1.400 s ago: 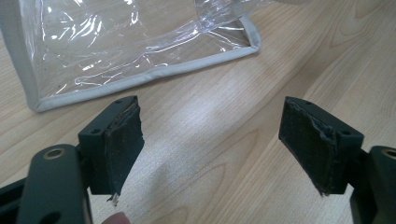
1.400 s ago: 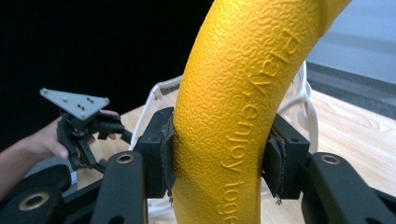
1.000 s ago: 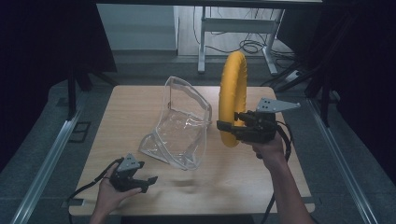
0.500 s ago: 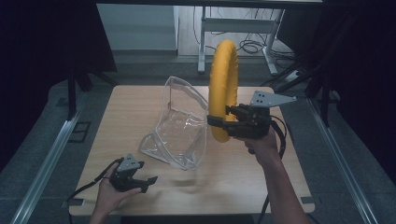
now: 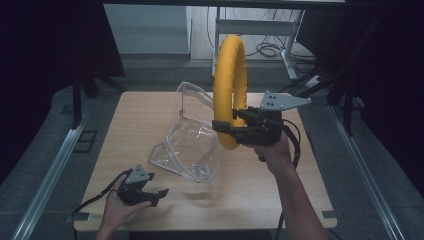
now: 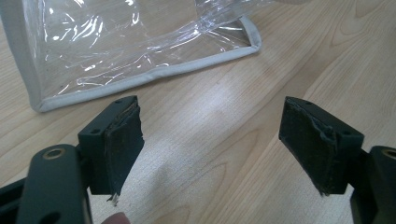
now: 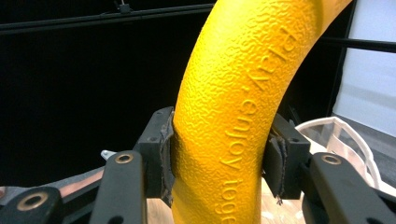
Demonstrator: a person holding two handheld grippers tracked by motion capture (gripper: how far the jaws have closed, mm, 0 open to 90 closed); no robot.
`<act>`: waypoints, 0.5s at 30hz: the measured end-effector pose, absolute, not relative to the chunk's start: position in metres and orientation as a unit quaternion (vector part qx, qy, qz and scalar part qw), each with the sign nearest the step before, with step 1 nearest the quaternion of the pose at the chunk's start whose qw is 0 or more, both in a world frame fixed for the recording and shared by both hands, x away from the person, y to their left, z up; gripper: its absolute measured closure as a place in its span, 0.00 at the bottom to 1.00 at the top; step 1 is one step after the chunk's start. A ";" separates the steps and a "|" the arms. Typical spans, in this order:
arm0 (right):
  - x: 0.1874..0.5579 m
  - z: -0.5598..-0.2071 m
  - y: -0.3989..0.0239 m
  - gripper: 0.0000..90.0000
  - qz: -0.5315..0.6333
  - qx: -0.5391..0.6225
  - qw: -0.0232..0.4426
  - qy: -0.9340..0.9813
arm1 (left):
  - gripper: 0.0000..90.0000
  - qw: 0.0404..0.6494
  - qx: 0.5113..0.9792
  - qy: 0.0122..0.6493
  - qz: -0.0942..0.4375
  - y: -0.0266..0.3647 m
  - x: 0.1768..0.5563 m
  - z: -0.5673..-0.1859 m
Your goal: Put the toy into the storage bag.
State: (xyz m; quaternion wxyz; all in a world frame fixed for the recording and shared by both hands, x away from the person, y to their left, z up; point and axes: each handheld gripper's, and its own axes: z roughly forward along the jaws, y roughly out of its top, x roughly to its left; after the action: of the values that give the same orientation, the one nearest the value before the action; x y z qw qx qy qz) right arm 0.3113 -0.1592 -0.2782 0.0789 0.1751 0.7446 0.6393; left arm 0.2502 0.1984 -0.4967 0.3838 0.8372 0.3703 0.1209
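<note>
Right gripper clamps a yellow pebbled-foam ring, upright above the wooden counter.
Raised lettering runs along the ring; it stands on edge, long axis vertical, beside the clear plastic bag. It has shifted left towards the bag since earlier. Left gripper rests spread open near the counter's front edge.

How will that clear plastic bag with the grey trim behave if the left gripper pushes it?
The clear plastic bag with grey trim looks thin and creased, so it will probably crumple rather than slide whole. It stands slumped on the wooden table, so a nudge may tip it. The open left gripper would likely grip its trim better than its glossy film.
</note>
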 end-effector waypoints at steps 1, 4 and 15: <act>0.311 -0.277 -0.158 0.56 0.639 0.174 0.078 0.745 | 0.24 0.384 0.837 0.370 0.121 0.199 0.250 -0.497; 0.311 -0.275 -0.152 0.56 0.641 0.166 0.079 0.745 | 0.24 0.383 0.837 0.371 0.119 0.198 0.250 -0.497; 0.309 -0.269 -0.126 0.56 0.648 0.141 0.061 0.746 | 0.24 0.384 0.838 0.369 0.120 0.199 0.250 -0.496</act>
State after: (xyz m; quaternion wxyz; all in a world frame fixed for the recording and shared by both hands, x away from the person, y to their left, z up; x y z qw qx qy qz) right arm 0.3088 -0.1263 -0.2691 0.0605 0.1408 0.7462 0.6478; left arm 0.2499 0.1992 -0.4959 0.3845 0.8377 0.3688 0.1204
